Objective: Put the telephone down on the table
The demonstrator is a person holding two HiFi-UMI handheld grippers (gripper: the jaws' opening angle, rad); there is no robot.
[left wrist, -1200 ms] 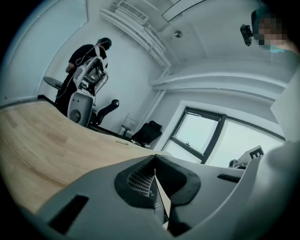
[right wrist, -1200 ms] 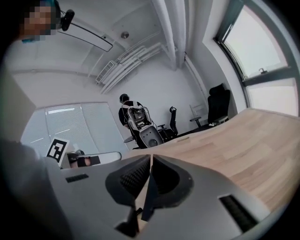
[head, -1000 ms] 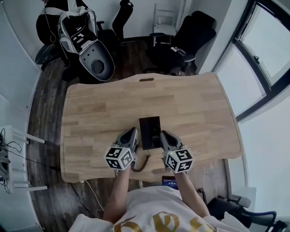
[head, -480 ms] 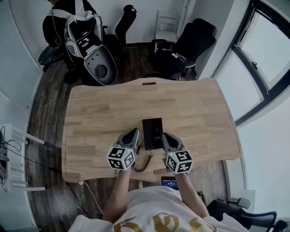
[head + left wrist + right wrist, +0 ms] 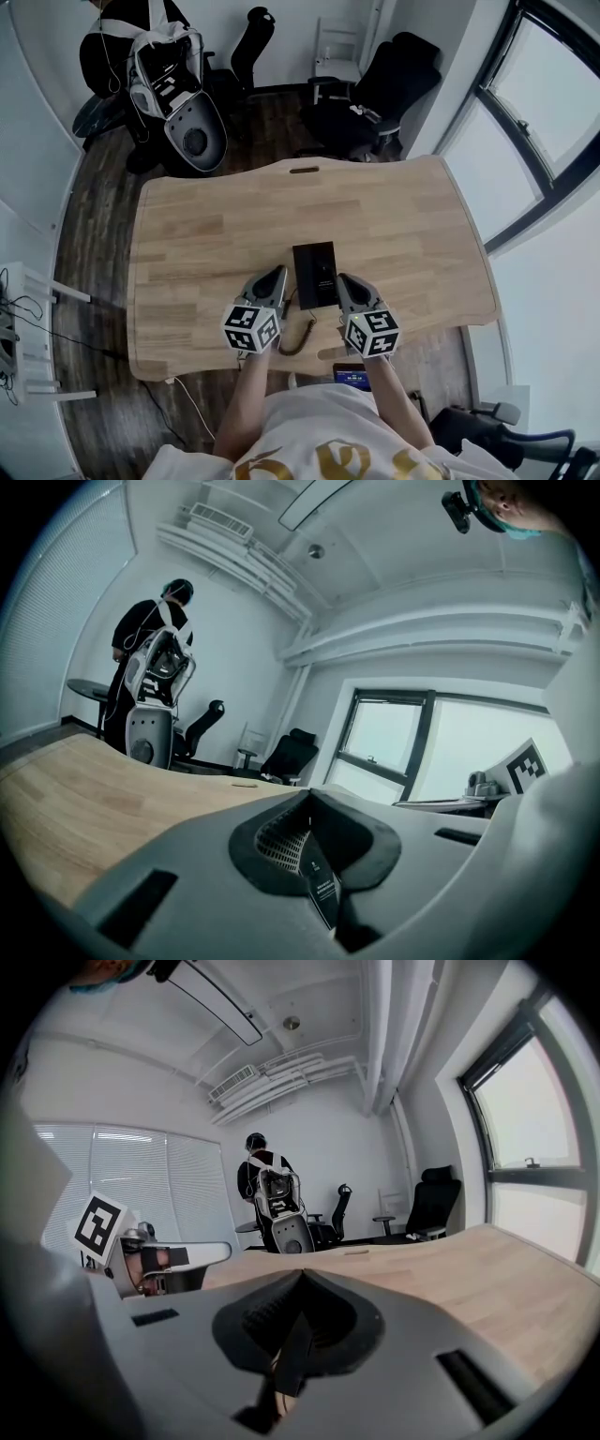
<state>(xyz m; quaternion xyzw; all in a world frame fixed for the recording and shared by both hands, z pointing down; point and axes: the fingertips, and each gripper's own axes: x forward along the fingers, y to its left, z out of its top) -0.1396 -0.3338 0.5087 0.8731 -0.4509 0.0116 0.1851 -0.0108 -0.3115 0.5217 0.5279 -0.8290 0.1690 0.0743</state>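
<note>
Telephone step: the telephone (image 5: 315, 274) looks to be lying flat on the table (image 5: 206, 234), near the front edge and between my two claws. I judge the set-down to be as good as done.
Left claw: my left claw (image 5: 277, 274) is clenched tight, its tip just beside the telephone's left side. Its own view shows only a thin dark strip at the seam of the jaws, and I cannot tell whether that is part of the claw.
Right claw: my right claw (image 5: 342, 279) is also clenched tight, its tip at the telephone's right side, touching or nearly so. I cannot confirm that it is gripping anything.
Next move: I judge that both claws should draw straight back toward me, without nudging the telephone or dragging its cord.
Window: the window (image 5: 553, 103) is to the right, well apart from the work.
Table surface: the wood beyond the telephone is bare.
Chairs: a grey shell chair (image 5: 192, 122) and a black office chair (image 5: 375, 89) stand past the far edge, with a person beside the grey one. None of them is in my way.
Cord: the coiled cord (image 5: 298, 339) lies between my claws at the table's front edge. It is the one thing likely to snag as I pull back.
</note>
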